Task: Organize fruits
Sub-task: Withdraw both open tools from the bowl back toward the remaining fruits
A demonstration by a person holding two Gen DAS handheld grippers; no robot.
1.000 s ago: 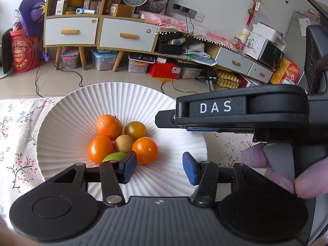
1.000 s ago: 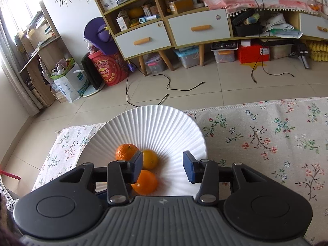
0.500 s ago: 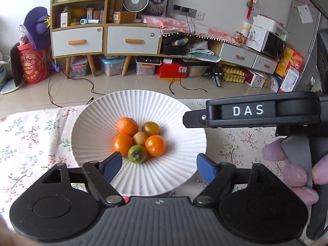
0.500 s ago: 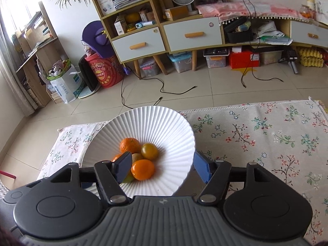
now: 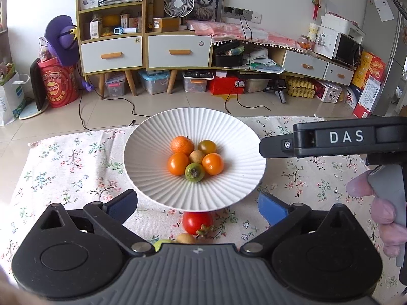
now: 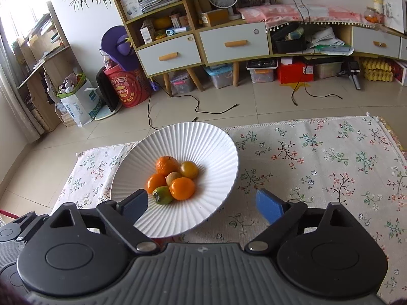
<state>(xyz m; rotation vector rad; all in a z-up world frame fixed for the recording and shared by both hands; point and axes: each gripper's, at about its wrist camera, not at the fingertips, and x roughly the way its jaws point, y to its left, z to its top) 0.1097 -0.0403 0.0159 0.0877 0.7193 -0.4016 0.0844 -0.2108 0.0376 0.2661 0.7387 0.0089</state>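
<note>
A white ribbed bowl (image 5: pixel 157 172) (image 6: pixel 211 147) sits on the flowered cloth and holds several fruits: a mandarin (image 5: pixel 182 145) (image 6: pixel 167 165), orange tomatoes (image 5: pixel 212 163) (image 6: pixel 182 188) and a green persimmon (image 5: pixel 194 172) (image 6: pixel 162 195). A red tomato (image 5: pixel 197 222), a small brown fruit (image 5: pixel 186 238) and a green fruit (image 5: pixel 162 243) lie on the cloth below the bowl, close to my left gripper (image 5: pixel 197 204). It is open and empty. My right gripper (image 6: pixel 202 204) is open and empty, near the bowl's front edge; its body (image 5: pixel 340 139) shows in the left wrist view.
The flowered cloth (image 6: pixel 318 157) covers the table, with its far edge just behind the bowl. Beyond it are tiled floor, cables, a drawer cabinet (image 5: pixel 142 50) and storage boxes.
Both grippers have pulled back and up from the bowl and opened wider. The green persimmon now lies free in the bowl. The fruits on the cloth have come into view.
</note>
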